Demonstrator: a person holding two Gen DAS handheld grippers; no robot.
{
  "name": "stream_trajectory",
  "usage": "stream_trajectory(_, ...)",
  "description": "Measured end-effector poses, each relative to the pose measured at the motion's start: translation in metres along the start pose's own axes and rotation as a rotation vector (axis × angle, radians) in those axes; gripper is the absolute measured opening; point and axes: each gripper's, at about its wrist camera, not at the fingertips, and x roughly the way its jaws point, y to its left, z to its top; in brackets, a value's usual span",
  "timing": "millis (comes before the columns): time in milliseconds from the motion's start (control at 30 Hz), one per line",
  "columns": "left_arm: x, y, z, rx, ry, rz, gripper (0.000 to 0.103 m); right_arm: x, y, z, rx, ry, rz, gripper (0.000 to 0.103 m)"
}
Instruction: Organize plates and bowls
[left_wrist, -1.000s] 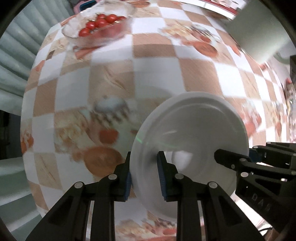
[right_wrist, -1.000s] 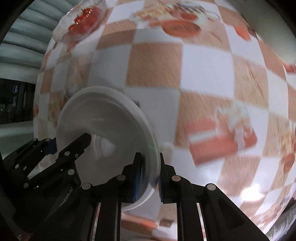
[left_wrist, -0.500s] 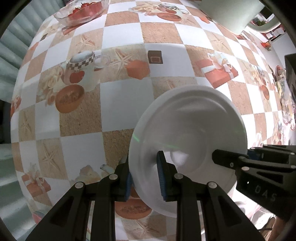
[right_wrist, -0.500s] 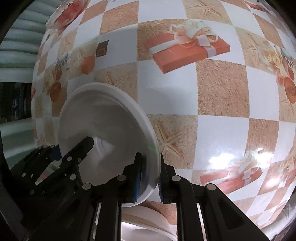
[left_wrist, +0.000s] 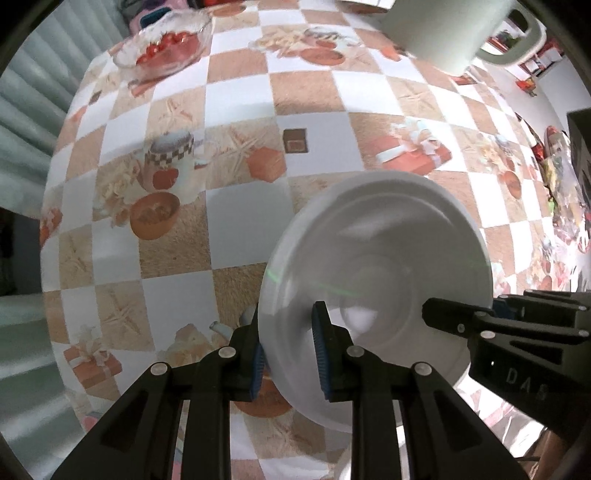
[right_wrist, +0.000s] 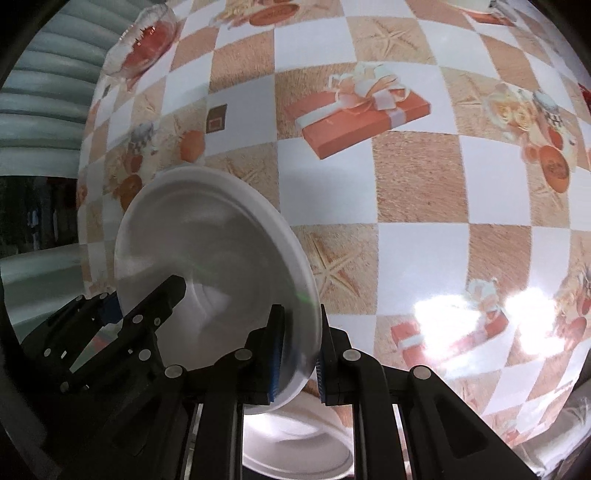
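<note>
Plate (left_wrist: 376, 258): round, glossy white; left gripper (left_wrist: 288, 354), right gripper (right_wrist: 297, 354) pinch opposite rims above checkered tablecloth (left_wrist: 240, 110).

The left gripper (left_wrist: 288, 354) has its fingers (left_wrist: 320, 354) closed on a rim. The right gripper (right_wrist: 297, 354) is clamped likewise, opposite it.

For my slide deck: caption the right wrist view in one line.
Both grippers, right and left, clamp opposite rims of a white plate above a checkered tablecloth.
</note>
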Motion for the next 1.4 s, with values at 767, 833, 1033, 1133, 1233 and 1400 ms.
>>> stream_trajectory(767,-0.036,-0.069,-0.115,0.222,0.071,-0.043,0.026,-0.025,-0.028,-0.123,0.107,0.032,-0.026,0.017)
stream_trajectory(833,-0.032,-0.071,-0.119,0.231,0.081,-0.042,0.026,-0.020,-0.030,-0.127,0.116,0.040,-0.030,0.017)
stream_trajectory(1033,-0.025,-0.074,-0.128,0.259,0.108,-0.030,0.028,-0.011,-0.033,-0.133,0.132,0.048,-0.050,0.017)
stream_trajectory(1133,-0.024,-0.072,-0.131,0.255,0.119,-0.017,0.050,-0.010,-0.034,-0.135,0.144,0.056,-0.046,0.018)
stream_trajectory(1233,-0.030,-0.066,-0.132,0.239,0.098,-0.013,0.072,-0.011,-0.036,-0.137,0.147,0.055,-0.054,0.064)
stream_trajectory(1400,-0.037,-0.056,-0.131,0.213,0.093,-0.022,0.079,-0.021,-0.040,-0.142,0.149,0.026,-0.072,0.085)
